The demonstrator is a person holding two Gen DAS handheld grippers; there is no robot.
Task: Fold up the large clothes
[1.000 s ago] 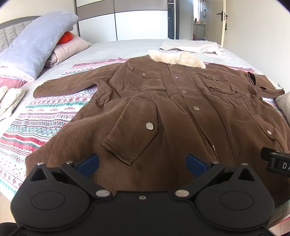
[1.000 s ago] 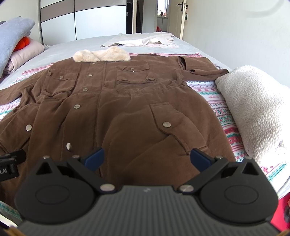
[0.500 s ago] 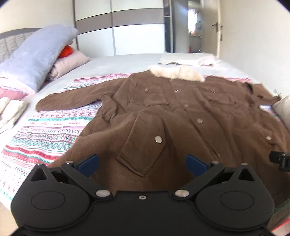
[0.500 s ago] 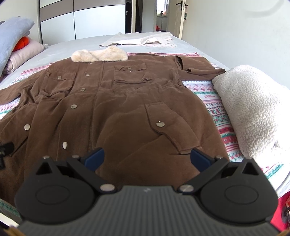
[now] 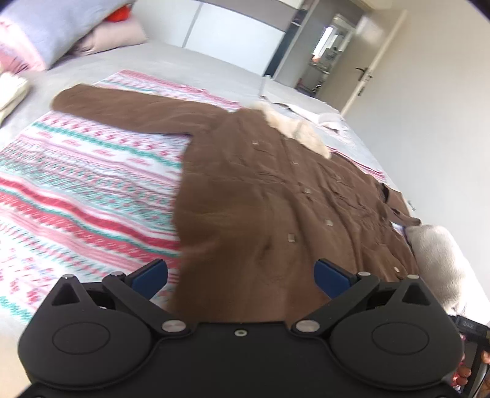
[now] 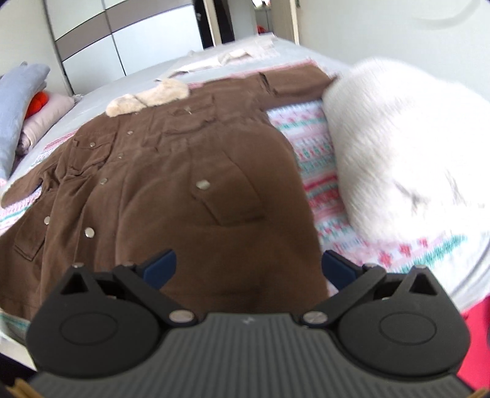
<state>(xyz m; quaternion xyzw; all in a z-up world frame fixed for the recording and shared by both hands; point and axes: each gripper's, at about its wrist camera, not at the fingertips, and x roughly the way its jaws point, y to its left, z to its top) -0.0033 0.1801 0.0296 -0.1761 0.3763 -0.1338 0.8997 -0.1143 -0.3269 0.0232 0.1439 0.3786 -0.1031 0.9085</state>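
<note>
A large brown coat (image 5: 275,196) with a cream fur collar (image 5: 294,128) lies spread face up on a patterned blanket (image 5: 79,183) on the bed. Its left sleeve (image 5: 122,107) stretches out flat. My left gripper (image 5: 240,274) hovers open over the coat's lower left hem edge, nothing between its blue fingertips. In the right wrist view the same coat (image 6: 171,196) fills the middle, and my right gripper (image 6: 249,266) hangs open above its lower right hem near a flap pocket (image 6: 226,196).
A fluffy white blanket (image 6: 407,153) lies close to the right of the coat. Pillows (image 5: 55,27) are stacked at the head of the bed, far left. Folded pale cloth (image 6: 245,52) lies beyond the collar. A wardrobe and open door stand behind.
Both grippers have swung outward and tilted: the left toward the coat's left hem edge, the right toward the right hem and white blanket. The coat has not moved.
</note>
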